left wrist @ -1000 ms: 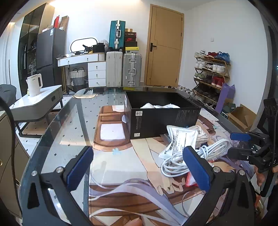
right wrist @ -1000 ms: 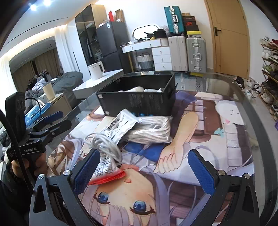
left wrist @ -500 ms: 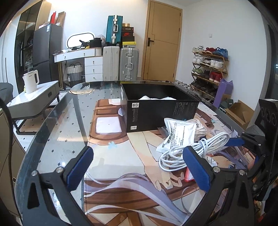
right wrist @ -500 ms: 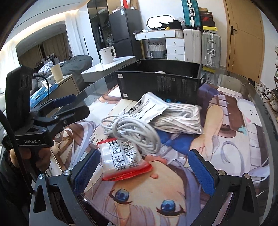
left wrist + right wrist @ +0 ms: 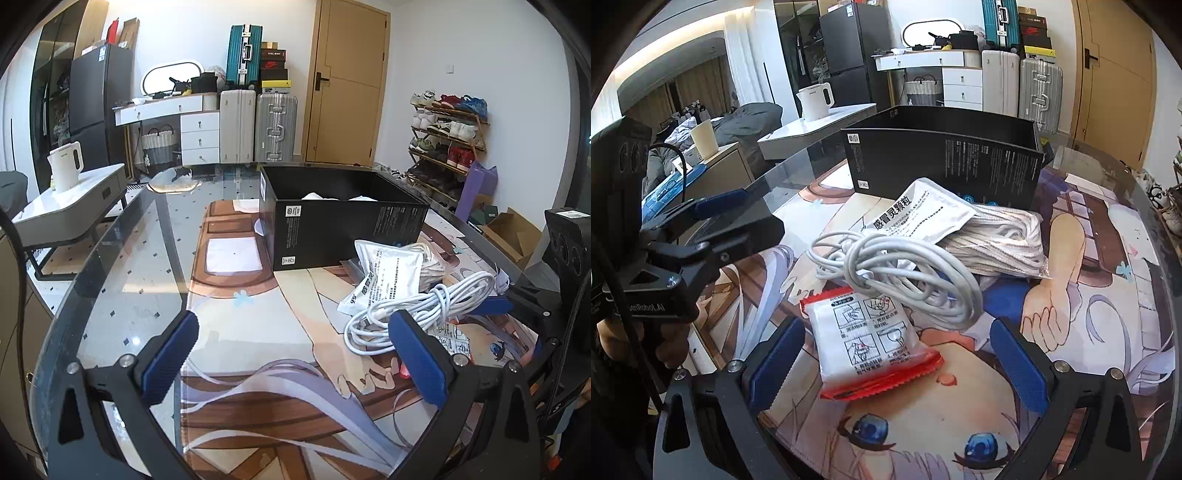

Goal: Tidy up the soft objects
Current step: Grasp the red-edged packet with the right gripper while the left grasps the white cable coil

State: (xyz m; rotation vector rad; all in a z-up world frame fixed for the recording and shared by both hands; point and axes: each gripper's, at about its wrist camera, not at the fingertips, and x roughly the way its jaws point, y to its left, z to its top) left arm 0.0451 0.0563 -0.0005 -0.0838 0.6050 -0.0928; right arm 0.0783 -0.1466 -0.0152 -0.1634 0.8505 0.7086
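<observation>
Right wrist view, left to right. The left gripper (image 5: 713, 218) is seen at the left edge, held over the table (image 5: 783, 173) rim; its jaws are spread wide with nothing between them. The right gripper (image 5: 895, 360) is held low over the printed mat (image 5: 1071, 332), jaws wide apart and empty. The red-edged white packet (image 5: 871, 339) lies flat on the mat between the two blue pads, nearer the left pad; neither pad is seen touching it. The coiled white cable (image 5: 901, 273) rests on the packet's far end, just beyond the jaws. Behind it, a white sachet (image 5: 919, 214) with printed text lies on a clear bag of white cord (image 5: 1001, 243). The black box (image 5: 945, 162) stands behind these, open at the top.

Left wrist view, left to right. The left gripper (image 5: 295, 358) is over bare mat, jaws wide. The cable (image 5: 417, 306) lies just beyond the right pad, partly hidden by it. White items are visible inside the box (image 5: 347, 225). The right gripper (image 5: 517, 302) is seen at the right edge, beside the cable.
</observation>
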